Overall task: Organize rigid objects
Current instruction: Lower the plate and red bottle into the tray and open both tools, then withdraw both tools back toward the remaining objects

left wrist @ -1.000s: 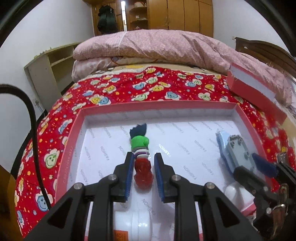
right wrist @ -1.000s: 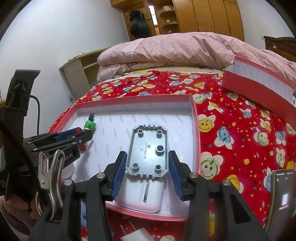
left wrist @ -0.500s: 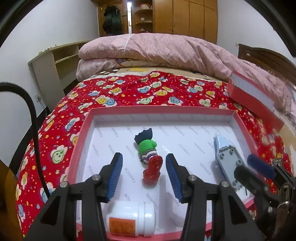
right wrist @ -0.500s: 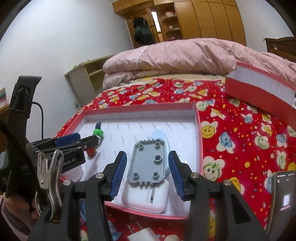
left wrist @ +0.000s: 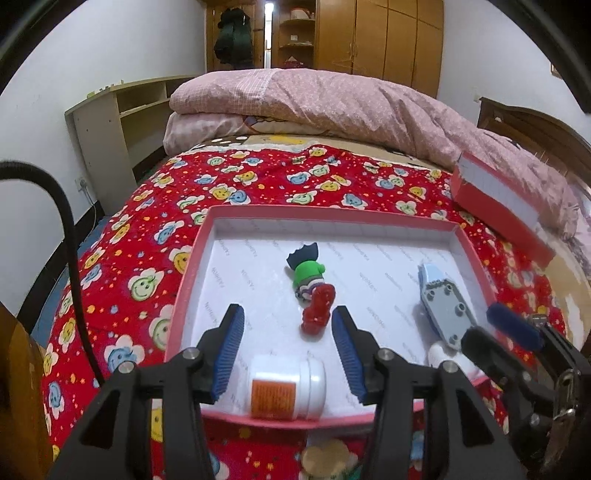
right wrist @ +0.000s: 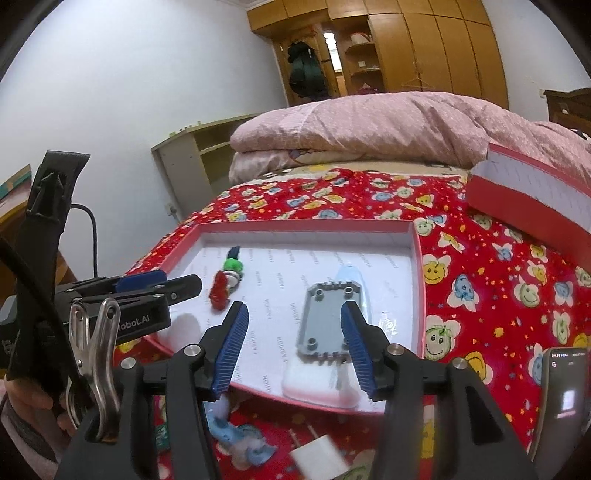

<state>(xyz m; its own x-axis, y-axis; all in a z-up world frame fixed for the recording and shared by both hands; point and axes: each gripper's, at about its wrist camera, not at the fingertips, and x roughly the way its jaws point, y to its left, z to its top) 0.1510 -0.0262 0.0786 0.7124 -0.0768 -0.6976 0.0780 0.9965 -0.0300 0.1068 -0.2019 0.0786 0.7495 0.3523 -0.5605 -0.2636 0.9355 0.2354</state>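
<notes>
— Left wrist view: where's the green-and-red plastic toy figure point(left wrist: 312, 291)?
— Lying in the shallow red-rimmed cardboard box point(left wrist: 192, 269); left gripper point(left wrist: 286, 350) parted, holding nothing.
— Right gripper point(right wrist: 293, 347)?
— Just opening, off the grey studded plastic plate point(right wrist: 327, 319) inside that box.

This is a bedroom in a home. A bed fills the middle of the view, spread with a red cartoon-print blanket point(left wrist: 258, 184), and a pink quilt point(left wrist: 332, 99) lies folded in a heap at its far end. Behind it along the far wall stands a tall wooden wardrobe point(left wrist: 376, 37) with a dark garment point(left wrist: 231, 33) hanging by it, and an open beige shelf unit point(left wrist: 122, 122) stands against the white wall on the left.
</notes>
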